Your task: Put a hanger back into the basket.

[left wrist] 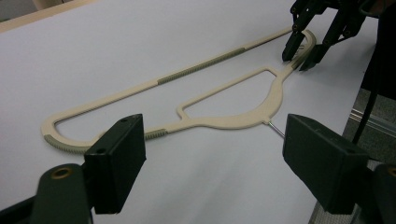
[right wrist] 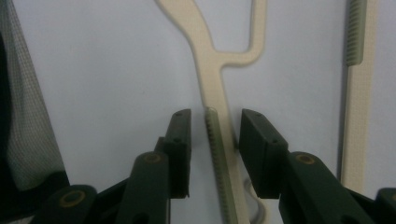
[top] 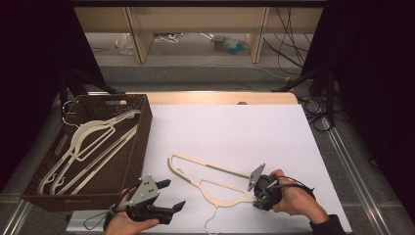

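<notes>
A cream plastic hanger (top: pixel 215 188) lies flat on the white table top (top: pixel 235 127), its wire hook toward the near edge. My right gripper (top: pixel 259 197) is down on the hanger's right end. In the right gripper view its jaws (right wrist: pixel 215 116) straddle the ribbed arm of the hanger (right wrist: pixel 205 56), with a thin gap on each side. The left gripper view shows the same: the right gripper (left wrist: pixel 299 59) astride the far tip of the hanger (left wrist: pixel 224 121). My left gripper (top: pixel 173 195) hovers near the front left, open and empty (left wrist: pixel 212 158).
A dark brown woven basket (top: pixel 147 127) stands at the table's left and holds several cream hangers (top: pixel 93 142). The table's near edge is close below both hands. Beyond the table are shelving legs, cables and a dark tripod.
</notes>
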Demonstrator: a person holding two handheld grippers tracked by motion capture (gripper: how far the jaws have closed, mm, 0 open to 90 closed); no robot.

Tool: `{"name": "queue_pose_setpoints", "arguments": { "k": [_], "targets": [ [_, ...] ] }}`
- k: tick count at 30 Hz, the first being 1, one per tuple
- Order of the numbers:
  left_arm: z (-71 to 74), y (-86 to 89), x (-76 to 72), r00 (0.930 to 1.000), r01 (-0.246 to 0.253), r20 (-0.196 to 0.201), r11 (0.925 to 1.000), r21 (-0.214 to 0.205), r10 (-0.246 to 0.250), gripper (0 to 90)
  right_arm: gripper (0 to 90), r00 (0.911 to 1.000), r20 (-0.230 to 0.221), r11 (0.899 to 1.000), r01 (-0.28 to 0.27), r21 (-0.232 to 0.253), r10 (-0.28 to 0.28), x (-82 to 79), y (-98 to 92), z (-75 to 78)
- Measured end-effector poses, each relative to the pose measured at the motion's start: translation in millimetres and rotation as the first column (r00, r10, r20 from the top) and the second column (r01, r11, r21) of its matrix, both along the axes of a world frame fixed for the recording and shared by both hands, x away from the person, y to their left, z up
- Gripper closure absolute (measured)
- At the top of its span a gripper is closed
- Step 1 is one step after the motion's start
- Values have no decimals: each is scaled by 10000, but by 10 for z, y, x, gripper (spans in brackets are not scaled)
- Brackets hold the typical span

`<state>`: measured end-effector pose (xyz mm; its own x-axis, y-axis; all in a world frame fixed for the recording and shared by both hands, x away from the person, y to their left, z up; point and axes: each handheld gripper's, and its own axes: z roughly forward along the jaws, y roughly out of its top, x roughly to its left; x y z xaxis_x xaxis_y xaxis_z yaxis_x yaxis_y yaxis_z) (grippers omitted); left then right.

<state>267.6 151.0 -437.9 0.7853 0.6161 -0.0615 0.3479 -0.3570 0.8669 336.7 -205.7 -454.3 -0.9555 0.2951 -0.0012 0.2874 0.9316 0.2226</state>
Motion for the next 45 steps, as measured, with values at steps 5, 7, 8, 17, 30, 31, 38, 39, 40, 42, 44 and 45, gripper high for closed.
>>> {"name": "queue_pose_setpoints", "arguments": {
  "k": [5,7,8,17,30,31,38,39,40,42,44,45],
  "targets": [
    [-8,-6,10,9998,140,165,9997,202,-143,219,683,9992,-325,9981,-248,-565,230,72,31,16],
    [-14,-9,11,9998,182,102,9997,167,-184,220,689,9981,-229,9945,-585,-866,567,99,70,10],
    [-21,-18,-1,10000,24,-46,10000,43,-24,220,694,9973,-317,9930,-687,-961,659,112,86,9],
    [-34,-19,6,10000,55,-77,9999,148,-54,222,775,9905,-349,9798,-1369,-1461,1332,138,145,14],
    [-183,-199,122,9975,470,449,9891,1395,-537,239,795,9787,-317,9689,-2055,-1380,2030,106,140,68],
    [-195,-211,145,9958,665,512,9834,1687,-761,240,795,9767,-258,9677,-2144,-1330,2128,110,136,80],
    [-426,-459,285,9900,1021,651,9536,2832,-1253,251,795,9799,-396,9731,-1988,-1167,1954,101,121,145],
    [-437,-481,293,9878,1151,641,9431,3119,-1417,253,795,9785,-365,9712,-2060,-1200,2030,103,122,155],
    [-452,-507,294,9868,1152,729,9427,3131,-1448,253,795,9801,-362,9727,-1980,-1214,1950,92,123,164],
    [-466,-544,298,9858,1185,778,9448,3055,-1488,254,795,9823,-395,9774,-1862,-1003,1831,83,127,188],
    [-471,-574,304,9834,1268,829,9386,3208,-1612,255,795,9824,-479,9782,-1843,-959,1805,82,120,220],
    [-481,-592,304,9828,1279,858,9381,3220,-1634,256,795,9828,-380,9778,-1834,-1016,1804,83,121,233]
  ]
}}
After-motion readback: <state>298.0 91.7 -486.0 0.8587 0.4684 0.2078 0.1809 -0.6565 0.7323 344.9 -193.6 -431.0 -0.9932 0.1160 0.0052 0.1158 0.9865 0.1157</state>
